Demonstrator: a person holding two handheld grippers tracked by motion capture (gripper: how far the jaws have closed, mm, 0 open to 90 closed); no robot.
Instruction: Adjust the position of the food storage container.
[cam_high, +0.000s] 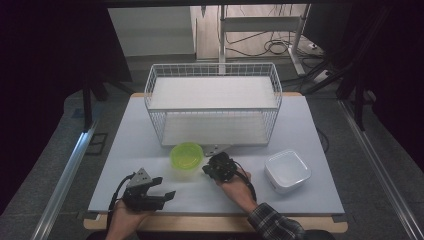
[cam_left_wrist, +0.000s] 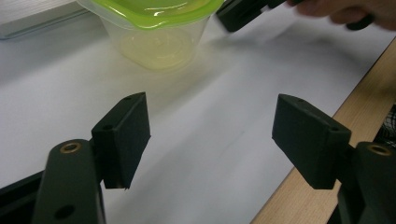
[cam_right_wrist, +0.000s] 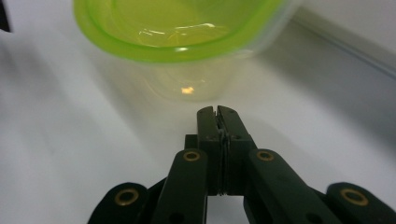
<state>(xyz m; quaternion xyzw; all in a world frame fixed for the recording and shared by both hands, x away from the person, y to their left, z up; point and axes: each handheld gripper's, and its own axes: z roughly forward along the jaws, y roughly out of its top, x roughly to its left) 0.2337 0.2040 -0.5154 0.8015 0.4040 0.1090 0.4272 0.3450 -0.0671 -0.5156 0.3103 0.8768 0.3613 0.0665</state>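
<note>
The green-lidded container (cam_high: 186, 159) stands on the white surface (cam_high: 150, 145), just in front of the wire basket (cam_high: 213, 102); the right gripper (cam_high: 208, 169) sits just beside its right side, fingers (cam_right_wrist: 218, 122) pressed together with nothing between them, tips close to the clear wall but apart from it; the left gripper (cam_high: 167, 187) rests nearer the front edge, fingers (cam_left_wrist: 123, 137) spread wide and empty; a white square dish (cam_high: 287, 170) lies well apart at right.

Green-lidded tub, upright on table

Clear plastic tub (cam_high: 186, 159) with lime-green lid on, closed; stands mid-table just in front of wire rack, apparently empty, walls tapering downward.
</note>
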